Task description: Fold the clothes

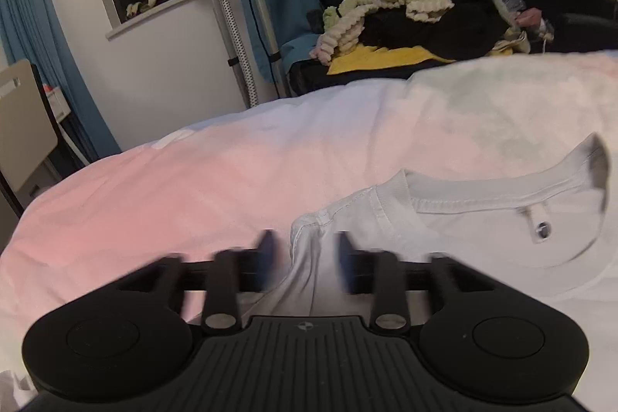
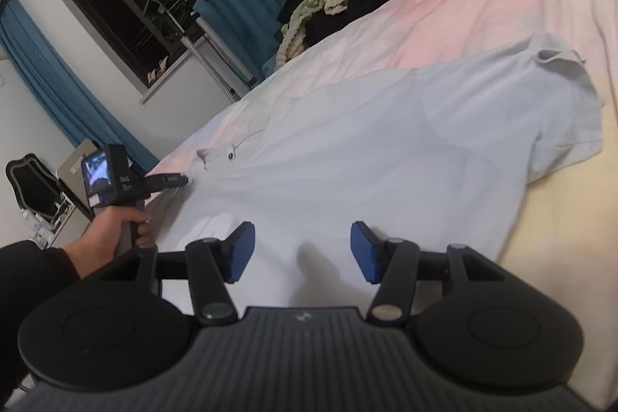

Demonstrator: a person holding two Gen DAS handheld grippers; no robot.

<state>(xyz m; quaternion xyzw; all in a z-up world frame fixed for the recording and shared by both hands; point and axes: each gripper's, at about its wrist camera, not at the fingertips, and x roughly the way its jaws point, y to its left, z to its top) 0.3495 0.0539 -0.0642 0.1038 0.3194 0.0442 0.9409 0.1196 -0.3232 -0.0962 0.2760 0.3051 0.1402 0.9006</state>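
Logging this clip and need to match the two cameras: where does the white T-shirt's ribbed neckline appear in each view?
Left wrist view: the ribbed neckline of the white cotton T-shirt curves across the right side, above and right of the open left gripper.
Right wrist view: the neckline is small, left of centre, just past the left gripper's tip.
Shared landmark: the pile of dark and pale green clothes.

Left gripper [image 1: 307, 250]: jaws apart with a gap between the blurred fingers [image 1: 270, 250], pointing forward and low. Right gripper [image 2: 302, 250]: jaws wide apart, blue pads [image 2: 241, 251] facing each other, tilted downward. Left hand [image 2: 116, 238]: closed around its gripper's handle, seen from the right wrist view; dark sleeve [image 2: 27, 280] covers the forearm to the wrist.
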